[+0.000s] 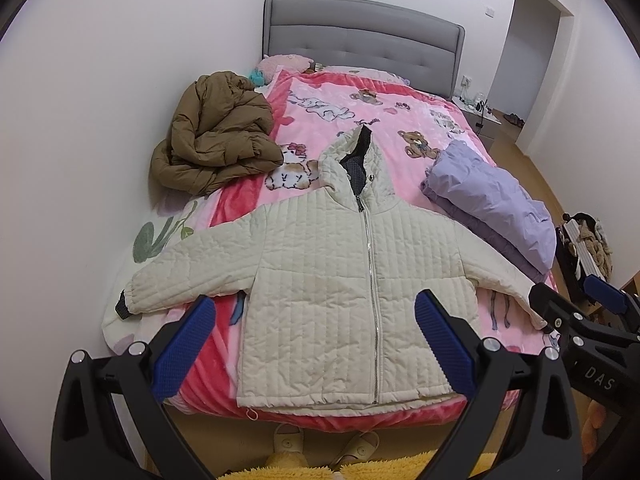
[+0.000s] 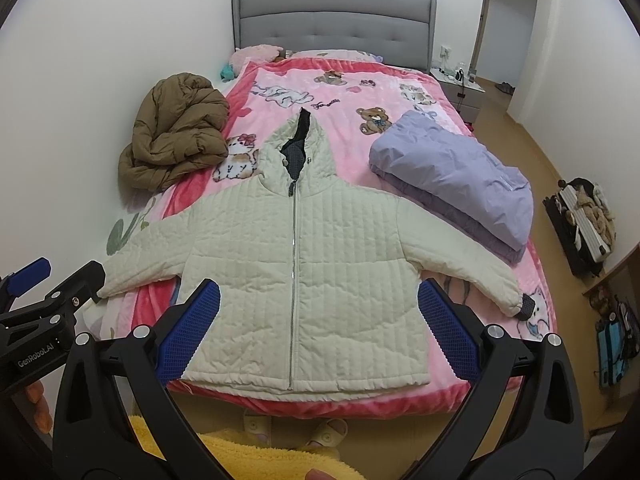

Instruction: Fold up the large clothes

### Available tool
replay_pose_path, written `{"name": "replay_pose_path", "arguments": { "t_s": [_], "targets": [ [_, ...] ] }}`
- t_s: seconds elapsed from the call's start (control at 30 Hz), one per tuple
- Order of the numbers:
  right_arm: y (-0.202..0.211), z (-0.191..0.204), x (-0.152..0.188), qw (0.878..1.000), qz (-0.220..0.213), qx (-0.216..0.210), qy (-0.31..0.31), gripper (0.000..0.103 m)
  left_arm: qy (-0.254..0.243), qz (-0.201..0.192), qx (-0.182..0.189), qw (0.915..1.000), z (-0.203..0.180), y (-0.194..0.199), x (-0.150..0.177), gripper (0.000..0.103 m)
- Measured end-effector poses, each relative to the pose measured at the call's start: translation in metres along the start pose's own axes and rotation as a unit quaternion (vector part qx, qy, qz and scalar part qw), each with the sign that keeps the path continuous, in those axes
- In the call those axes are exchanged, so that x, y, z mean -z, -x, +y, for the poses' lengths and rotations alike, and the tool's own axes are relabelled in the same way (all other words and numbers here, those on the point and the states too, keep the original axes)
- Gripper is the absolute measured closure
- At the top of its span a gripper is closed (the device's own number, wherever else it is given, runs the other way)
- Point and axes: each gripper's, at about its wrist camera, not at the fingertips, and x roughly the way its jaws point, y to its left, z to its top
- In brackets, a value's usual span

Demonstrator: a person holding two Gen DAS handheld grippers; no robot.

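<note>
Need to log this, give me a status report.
Left gripper and right gripper open, empty. Cream jacket flat, zipped, unfolded. Nothing on it.

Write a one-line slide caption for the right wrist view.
Open right gripper hovers above a cream quilted hooded jacket spread flat, zipped, on a pink cartoon-print blanket.

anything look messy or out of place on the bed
The brown puffer coat lies crumpled in a heap against the wall, unfolded. The lilac jacket is folded but overhangs the bed's edge. The cream hooded jacket lies flat, zipped, sleeves spread; nothing spilled or damaged.
</note>
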Motion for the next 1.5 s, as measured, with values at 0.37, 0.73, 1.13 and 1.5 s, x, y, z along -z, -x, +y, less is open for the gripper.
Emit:
{"name": "replay_pose_path", "arguments": {
  "t_s": [0.37,0.73,1.13,1.5],
  "targets": [
    [-0.008,-0.011,-0.004,1.000,0.008,0.012,-0.020,0.008,-0.007,0.008,0.006,0.9999,-0.003,-0.005,0.000,0.005],
    [-0.051,-0.077,0.005,0.982,-0.017,-0.012,-0.186,0.008,-0.095,0.015,0.035,0.9948,-0.034,-0.057,-0.014,0.005],
    [-0.183,-0.320,0.122,0.842,-0.009,-0.046,-0.538,0.008,-0.267,0.013,0.132,0.9544,-0.202,-0.170,0.011,0.005],
    [-0.297,-0.472,0.206,0.714,-0.012,-0.062,-0.697,0.008,-0.293,0.059,0.128,0.9456,-0.325,-0.268,0.053,0.005]
  ]
}}
